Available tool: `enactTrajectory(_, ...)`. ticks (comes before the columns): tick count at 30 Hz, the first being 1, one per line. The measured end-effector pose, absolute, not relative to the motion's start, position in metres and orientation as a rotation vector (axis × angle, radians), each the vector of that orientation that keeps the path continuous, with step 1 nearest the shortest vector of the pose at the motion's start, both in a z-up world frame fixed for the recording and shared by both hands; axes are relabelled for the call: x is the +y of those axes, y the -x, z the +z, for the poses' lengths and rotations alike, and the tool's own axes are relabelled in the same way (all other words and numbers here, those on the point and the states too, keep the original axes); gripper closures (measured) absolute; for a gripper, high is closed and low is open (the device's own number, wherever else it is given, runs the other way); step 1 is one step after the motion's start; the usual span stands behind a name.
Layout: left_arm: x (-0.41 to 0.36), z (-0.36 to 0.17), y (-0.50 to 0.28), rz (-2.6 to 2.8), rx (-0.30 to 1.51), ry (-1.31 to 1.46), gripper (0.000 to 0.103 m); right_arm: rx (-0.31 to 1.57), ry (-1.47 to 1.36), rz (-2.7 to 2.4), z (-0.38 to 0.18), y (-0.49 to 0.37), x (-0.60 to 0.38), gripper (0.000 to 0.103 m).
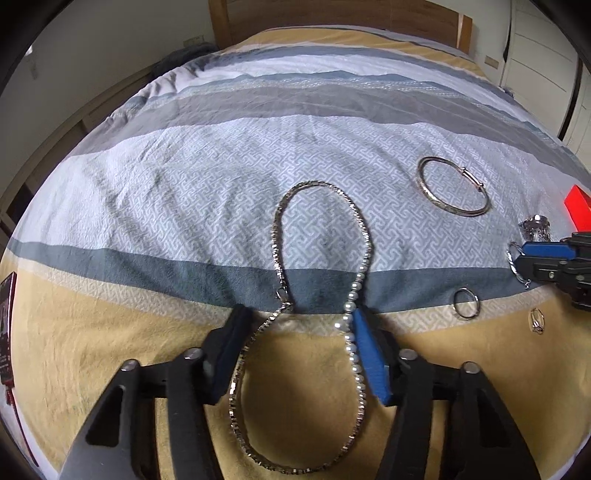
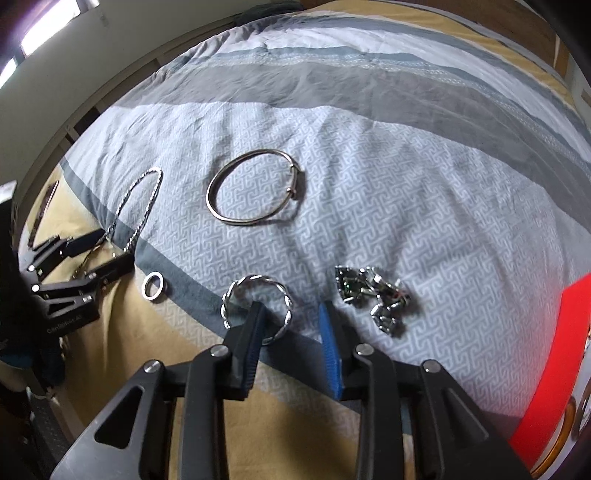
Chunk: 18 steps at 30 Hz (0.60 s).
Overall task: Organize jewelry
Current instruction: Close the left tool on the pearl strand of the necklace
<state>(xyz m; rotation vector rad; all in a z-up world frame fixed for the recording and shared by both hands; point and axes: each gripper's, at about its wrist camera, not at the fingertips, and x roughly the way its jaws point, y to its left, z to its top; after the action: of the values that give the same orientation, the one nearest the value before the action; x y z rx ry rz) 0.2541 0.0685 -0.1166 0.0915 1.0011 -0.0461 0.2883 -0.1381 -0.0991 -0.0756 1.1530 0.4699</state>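
Observation:
A silver chain necklace [image 1: 280, 236] with pearl beads lies in a figure-eight on the striped bedspread [image 1: 221, 177]. My left gripper [image 1: 299, 317] is open, its fingers on either side of the necklace's crossing; it also shows in the right wrist view [image 2: 107, 245]. A silver bangle [image 1: 453, 185] lies further right, also seen in the right wrist view [image 2: 255, 186]. My right gripper [image 2: 290, 312] is open, just in front of a twisted silver ring-bracelet [image 2: 256, 308]. A plain ring [image 2: 153, 286] and a pile of small shiny earrings [image 2: 373, 295] lie beside it.
A red jewelry box [image 2: 546, 365] sits at the right edge, also seen in the left wrist view [image 1: 578, 212]. A small ring [image 1: 537, 321] lies on the yellow stripe. A dark card [image 1: 7, 325] lies at the far left. A wooden headboard [image 1: 332, 14] stands behind.

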Motion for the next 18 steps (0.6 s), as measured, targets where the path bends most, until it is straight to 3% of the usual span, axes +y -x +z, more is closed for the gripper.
enactTrajectory(3,0.071,-0.115,-0.255,-0.069,1.008,-0.062,0.063,1.145,0.090,0.472,-0.098,-0.286,-0.135,0.093)
enactTrajectory(5,0.071,-0.114,-0.256,-0.092,1.024,-0.041,0.090,1.138,0.102,0.472,-0.097,-0.284,-0.133,0.096)
enactTrajectory(6,0.070,-0.113,-0.256,-0.106,1.035,-0.033,0.094,1.136,0.107,0.472,-0.095,-0.283,-0.131,0.098)
enactTrajectory(18,0.068,-0.077,-0.244,-0.080,1.013,-0.033,0.094,1.033,0.088,0.451,-0.038,-0.256,-0.153,0.098)
